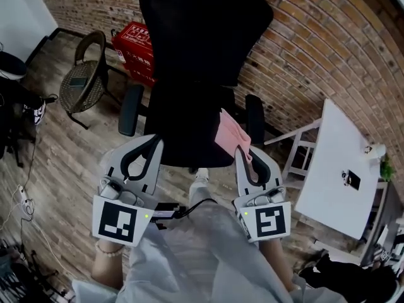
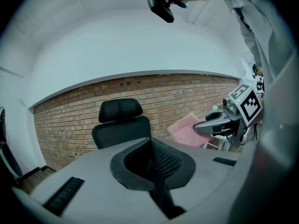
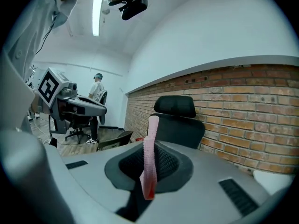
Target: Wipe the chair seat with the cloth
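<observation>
My right gripper pinches the pink cloth by the chair seat's right edge. My left gripper is closed and empty. Next, I'd press down and sweep.

A red brick wall runs along the far side of the room and meets a plain white wall at the corner. The floor is worn wooden planks. A woven chair with a dark curved frame stands near the wall, and a red crate sits just beside it at the foot of the bricks. A white table stands off to the right, a small dark object near its far edge and a bit of greenery beyond it. The ceiling is white, with one lit strip light. Cables and a power strip lie on the floor at the left.
</observation>
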Demonstrator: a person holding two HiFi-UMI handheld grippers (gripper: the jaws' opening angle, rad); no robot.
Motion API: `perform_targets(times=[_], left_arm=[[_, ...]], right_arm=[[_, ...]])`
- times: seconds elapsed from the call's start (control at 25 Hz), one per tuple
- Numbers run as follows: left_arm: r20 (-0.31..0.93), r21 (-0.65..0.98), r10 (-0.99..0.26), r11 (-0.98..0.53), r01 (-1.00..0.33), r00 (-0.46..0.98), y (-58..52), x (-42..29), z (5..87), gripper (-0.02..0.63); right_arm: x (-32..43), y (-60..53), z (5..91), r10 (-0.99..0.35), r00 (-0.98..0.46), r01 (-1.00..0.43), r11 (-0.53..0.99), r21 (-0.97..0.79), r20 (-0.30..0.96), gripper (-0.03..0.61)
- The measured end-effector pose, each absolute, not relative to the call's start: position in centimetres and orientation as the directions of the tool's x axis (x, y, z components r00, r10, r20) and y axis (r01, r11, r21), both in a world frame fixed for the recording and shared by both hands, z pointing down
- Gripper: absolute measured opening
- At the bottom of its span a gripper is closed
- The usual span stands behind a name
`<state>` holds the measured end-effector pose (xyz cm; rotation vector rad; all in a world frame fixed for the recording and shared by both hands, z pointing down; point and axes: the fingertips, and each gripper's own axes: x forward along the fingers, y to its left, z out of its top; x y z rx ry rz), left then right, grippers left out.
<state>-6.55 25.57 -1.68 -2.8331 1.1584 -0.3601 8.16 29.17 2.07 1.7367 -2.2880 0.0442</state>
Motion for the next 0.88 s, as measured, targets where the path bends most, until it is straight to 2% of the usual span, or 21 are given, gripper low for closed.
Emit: perform_targets(times=[0.16,0.88], left_arm=[[0.207,-0.103,-0.735,-0.672,-0.733,0.645,22.0,-5.3,-1.1,0.018],[0.264,-0.118,-0.797,-0.586,-0.802,0.543,12.6,1.8,1.0,0.018]], right_arm=[[9.7,24.9,2.0,-0.939,-0.282,-0.944,0.308,0.118,0.197,0.054],[15.0,14.1,4.5,-0.854,-0.469,-0.866,0.495,0.075,0.225,0.054]])
